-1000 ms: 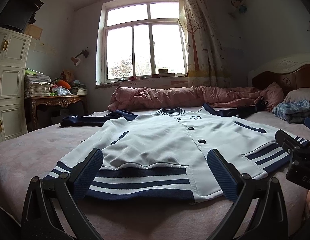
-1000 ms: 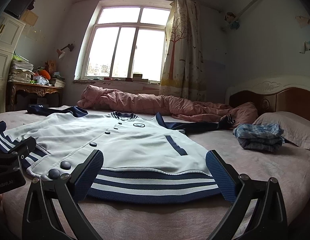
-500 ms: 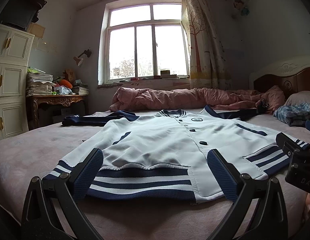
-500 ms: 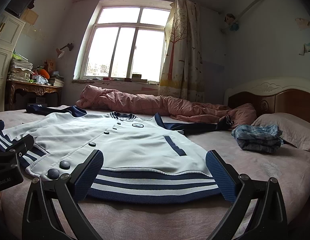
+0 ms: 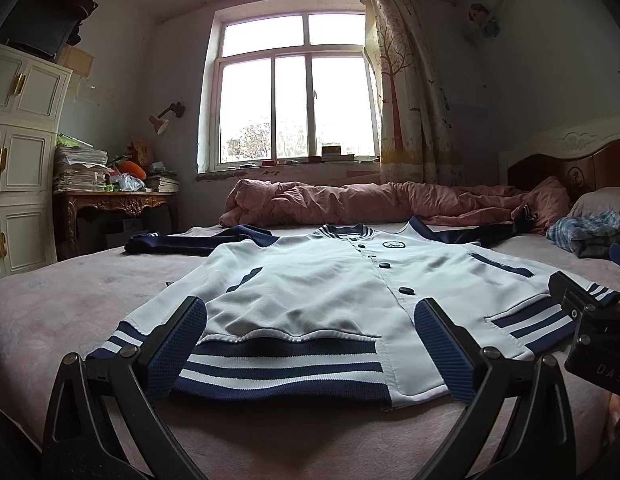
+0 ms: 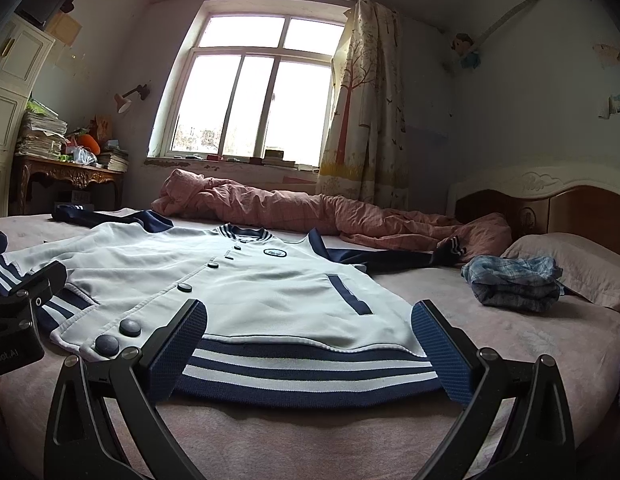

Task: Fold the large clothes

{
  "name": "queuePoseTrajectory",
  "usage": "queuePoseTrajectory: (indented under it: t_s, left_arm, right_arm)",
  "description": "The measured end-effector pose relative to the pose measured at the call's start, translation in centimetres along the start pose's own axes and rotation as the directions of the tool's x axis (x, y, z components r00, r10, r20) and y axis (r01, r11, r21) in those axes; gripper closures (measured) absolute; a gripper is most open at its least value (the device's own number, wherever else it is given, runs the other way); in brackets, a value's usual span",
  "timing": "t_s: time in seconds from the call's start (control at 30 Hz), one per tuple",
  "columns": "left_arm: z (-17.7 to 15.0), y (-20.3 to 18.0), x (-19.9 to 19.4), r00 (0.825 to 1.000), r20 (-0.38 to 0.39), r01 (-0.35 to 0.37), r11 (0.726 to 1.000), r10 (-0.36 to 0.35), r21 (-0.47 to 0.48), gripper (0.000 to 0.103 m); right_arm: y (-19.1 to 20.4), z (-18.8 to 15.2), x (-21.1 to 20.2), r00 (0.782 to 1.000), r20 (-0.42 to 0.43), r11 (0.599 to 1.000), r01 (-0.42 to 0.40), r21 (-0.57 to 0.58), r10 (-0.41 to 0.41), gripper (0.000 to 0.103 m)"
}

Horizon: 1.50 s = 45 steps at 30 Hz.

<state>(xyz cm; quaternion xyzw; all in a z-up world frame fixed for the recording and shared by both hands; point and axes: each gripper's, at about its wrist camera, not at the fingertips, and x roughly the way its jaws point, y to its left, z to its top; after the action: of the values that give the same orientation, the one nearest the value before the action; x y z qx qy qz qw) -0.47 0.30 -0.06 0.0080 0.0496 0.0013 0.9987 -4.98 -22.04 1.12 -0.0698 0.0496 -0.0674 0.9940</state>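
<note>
White button-front jacket with navy striped hem [image 5: 322, 300] lies flat, spread face-up on pink bed sheet [image 5: 69, 300]. Left gripper [image 5: 310, 344] and right gripper [image 6: 310, 344] both spread wide, empty, at the hem.

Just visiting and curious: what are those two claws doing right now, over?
Left gripper open, right gripper open, both at the hem. White jacket with navy striped trim spread flat, unfolded. Folded blue plaid cloth lies apart.
</note>
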Motion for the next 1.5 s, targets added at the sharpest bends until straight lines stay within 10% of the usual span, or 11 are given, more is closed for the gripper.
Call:
queuePoseTrajectory:
  t_s: [1.5]
  left_arm:
    - [0.3,0.5,1.0,0.996,-0.057,0.068,0.997,-0.07,-0.04,0.0]
  right_arm:
    - [-0.7,-0.8,0.4,0.999,0.005,0.998,-0.054,0.039,0.053,0.0]
